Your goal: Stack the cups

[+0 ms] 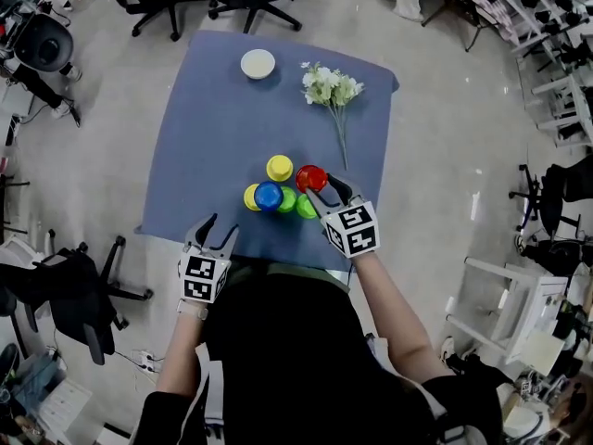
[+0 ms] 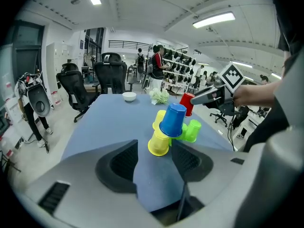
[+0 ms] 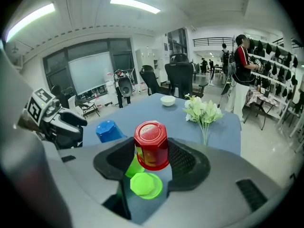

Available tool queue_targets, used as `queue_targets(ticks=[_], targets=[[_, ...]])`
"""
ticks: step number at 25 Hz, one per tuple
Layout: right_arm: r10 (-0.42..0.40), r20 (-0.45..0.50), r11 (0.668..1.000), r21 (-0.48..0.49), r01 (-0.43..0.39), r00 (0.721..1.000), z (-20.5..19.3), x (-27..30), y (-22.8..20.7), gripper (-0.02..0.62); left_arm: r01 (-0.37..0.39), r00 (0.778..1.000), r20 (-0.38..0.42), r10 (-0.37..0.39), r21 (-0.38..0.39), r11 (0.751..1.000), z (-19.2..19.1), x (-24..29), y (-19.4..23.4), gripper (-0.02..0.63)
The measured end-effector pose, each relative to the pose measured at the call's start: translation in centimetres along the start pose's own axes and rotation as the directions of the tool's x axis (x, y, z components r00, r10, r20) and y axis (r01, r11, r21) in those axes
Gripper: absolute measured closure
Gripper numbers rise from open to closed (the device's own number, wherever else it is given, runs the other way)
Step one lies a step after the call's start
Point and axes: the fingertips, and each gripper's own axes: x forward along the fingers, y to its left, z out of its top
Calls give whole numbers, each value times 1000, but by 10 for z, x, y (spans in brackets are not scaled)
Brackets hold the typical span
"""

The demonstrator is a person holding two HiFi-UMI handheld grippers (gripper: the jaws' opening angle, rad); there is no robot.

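We are clamping the red cup (image 3: 151, 144) in the right gripper (image 3: 151, 159), aiming it level over the green cups (image 3: 146, 185). The left gripper (image 2: 154, 163) is hanging open.

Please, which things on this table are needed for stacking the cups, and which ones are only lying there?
Belong to the job: red cup, gripped by the right gripper; blue cup; two yellow cups; two green cups.
Only lying about: white bowl; flowers.
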Motion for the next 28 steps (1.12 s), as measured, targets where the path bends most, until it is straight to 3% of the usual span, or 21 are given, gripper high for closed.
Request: queue_targets(ticks=[13,23,28], targets=[[-6,-68,1000,-21,5,998,-32,-10,44,370,60,998,17,-61,30,998,17,14,13,377],[-35,-74,999,29,37,997,-36,-7,46,365,97,995,1,-97,44,994,18,23,28,377],[-17,-65,995,101,23,998,-40,-9,47,322,125,992,-3,-125,59,990,25,33,31,378]])
